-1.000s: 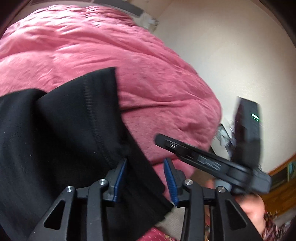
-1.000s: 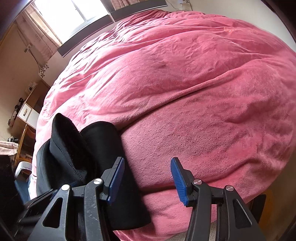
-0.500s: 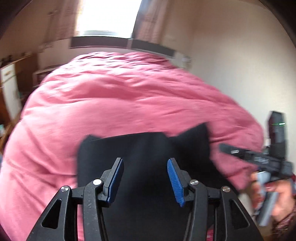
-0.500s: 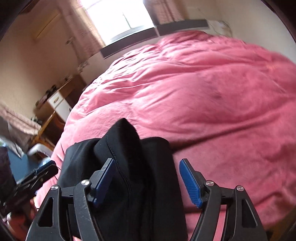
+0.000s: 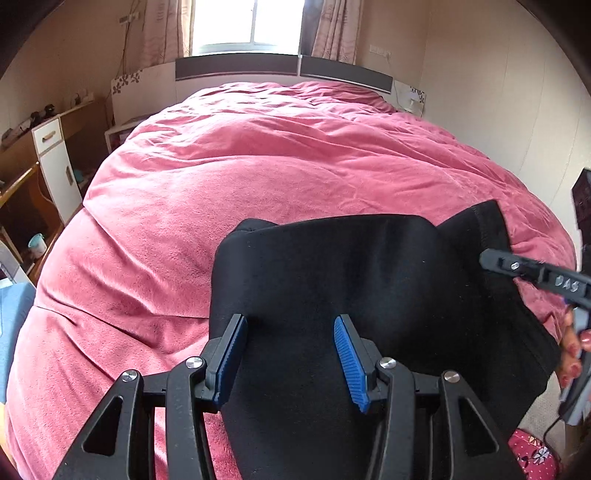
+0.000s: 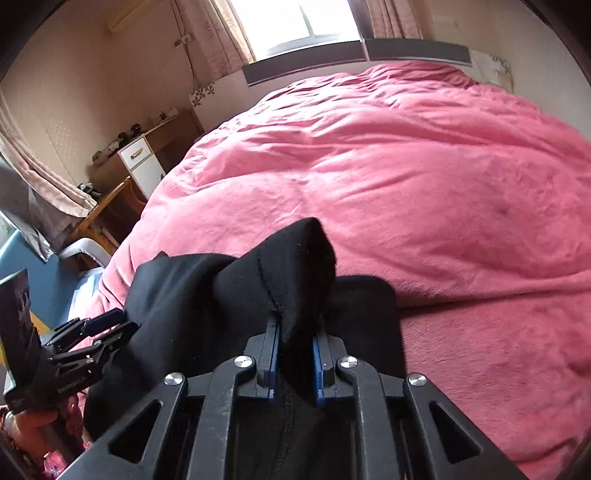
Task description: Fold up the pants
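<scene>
One pink-quilted bed (image 5: 258, 192), curtained window (image 5: 247, 22)

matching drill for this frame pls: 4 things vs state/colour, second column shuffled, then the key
Things:
1. left gripper
2. right gripper
3. pants
4. blanket

States or colours:
A. pink, covering the bed
B. black, lying at the near edge of the bed
C. jaws apart, fabric under them, nothing pinched
D. jaws closed on a bunched fold of cloth

Pairs: 1-C, 2-D, 3-B, 4-A
</scene>
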`<state>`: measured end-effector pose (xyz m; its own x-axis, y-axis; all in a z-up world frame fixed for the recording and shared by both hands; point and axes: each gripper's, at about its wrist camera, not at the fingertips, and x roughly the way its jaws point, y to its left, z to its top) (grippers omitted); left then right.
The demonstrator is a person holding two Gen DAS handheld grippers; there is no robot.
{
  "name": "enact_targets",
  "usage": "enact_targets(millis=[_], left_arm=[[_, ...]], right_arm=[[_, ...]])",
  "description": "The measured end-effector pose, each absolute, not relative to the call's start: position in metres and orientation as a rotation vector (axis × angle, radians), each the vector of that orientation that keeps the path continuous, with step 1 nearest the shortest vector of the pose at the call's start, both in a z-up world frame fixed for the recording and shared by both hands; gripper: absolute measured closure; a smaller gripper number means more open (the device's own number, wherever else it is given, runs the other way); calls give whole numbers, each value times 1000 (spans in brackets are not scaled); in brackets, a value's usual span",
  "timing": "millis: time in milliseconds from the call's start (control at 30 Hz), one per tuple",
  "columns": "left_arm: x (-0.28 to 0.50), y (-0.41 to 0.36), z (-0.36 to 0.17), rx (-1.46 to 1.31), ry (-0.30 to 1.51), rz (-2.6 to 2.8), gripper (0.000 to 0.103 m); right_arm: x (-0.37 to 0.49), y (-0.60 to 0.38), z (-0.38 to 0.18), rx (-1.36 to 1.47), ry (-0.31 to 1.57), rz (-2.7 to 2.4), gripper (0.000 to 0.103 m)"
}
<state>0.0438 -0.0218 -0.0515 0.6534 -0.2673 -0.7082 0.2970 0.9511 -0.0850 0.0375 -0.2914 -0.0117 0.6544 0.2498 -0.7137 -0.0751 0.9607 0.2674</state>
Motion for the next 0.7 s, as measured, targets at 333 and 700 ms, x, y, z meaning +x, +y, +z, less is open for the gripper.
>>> enact_targets(millis=[333, 700], left_arm=[[53, -23, -75, 23, 877, -303, 30], [67, -33, -44, 94, 787, -273, 31]], right_arm=[[39, -348, -55, 548, 920, 24, 89], [70, -322, 0, 274, 832, 104, 37]])
